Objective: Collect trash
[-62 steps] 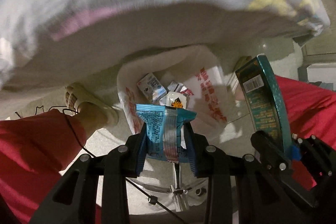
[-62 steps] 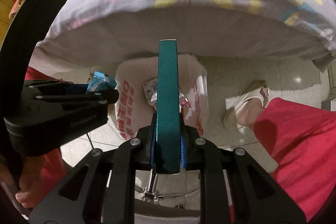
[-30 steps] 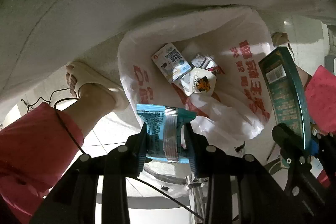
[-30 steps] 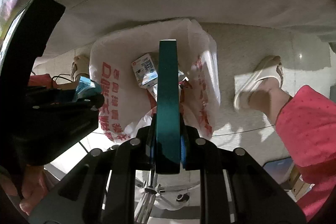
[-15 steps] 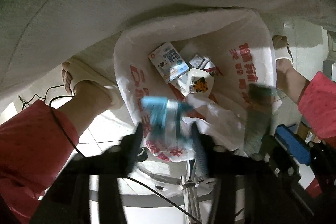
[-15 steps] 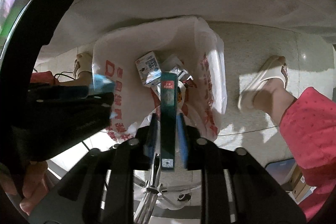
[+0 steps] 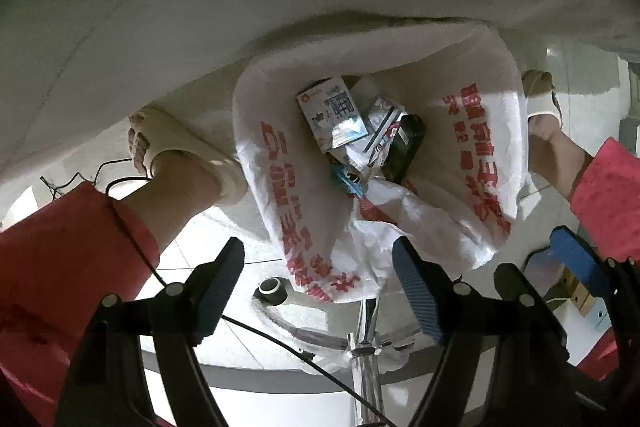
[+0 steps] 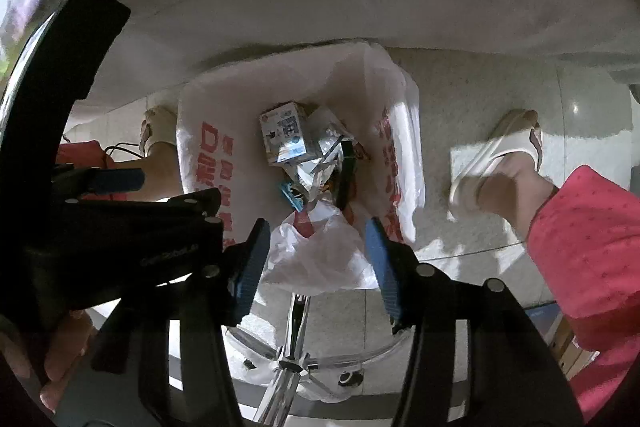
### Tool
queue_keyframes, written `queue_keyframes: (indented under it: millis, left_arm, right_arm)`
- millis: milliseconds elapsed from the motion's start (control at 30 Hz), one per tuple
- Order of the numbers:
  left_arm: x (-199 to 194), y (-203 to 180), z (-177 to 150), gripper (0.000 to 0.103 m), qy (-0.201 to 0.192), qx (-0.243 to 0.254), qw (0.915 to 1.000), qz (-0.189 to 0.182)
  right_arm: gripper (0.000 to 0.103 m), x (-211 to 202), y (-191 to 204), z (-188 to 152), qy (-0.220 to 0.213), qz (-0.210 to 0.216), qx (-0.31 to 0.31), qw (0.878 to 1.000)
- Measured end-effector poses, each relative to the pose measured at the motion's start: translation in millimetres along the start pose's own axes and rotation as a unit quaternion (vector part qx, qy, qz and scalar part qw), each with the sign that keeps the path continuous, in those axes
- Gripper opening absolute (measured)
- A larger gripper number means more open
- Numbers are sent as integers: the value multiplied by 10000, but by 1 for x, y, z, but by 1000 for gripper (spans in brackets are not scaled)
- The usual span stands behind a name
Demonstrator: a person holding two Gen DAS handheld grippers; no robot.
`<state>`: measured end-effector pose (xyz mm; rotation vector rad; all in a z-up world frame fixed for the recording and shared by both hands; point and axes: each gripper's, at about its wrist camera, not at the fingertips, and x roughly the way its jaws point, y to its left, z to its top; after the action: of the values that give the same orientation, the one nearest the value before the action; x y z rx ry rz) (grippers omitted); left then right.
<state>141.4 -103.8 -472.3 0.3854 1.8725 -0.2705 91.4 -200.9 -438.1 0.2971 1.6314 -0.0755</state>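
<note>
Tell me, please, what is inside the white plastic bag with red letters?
Inside the bag lie a white-and-blue carton, a blue wrapper, a dark teal box and crumpled silver packaging. Anything under this pile is covered.

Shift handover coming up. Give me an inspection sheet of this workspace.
Surface: pale tiled floor.
Job's things: white bag with red print open; inside lie a white carton, a dark teal box, a blue wrapper.
Clutter: nothing seen.
Tools: left tool and right tool over the bag, jaws opening, nothing between them.
Cables: black cable by the red trouser leg.
Surroundings: sandalled feet, chrome chair base.
</note>
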Motion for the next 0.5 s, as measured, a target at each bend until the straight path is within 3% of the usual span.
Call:
queue_keyframes:
  millis: [233, 500]
  left_arm:
    - [-34, 7, -22, 78, -421, -141, 9990, -38]
    - [-87, 10, -56, 81, -1155, -278, 9929, -111]
  right_arm:
    - [59, -30, 0, -10, -218, 30, -64, 9997]
    - [61, -87, 5, -32, -793, -71, -97, 9968]
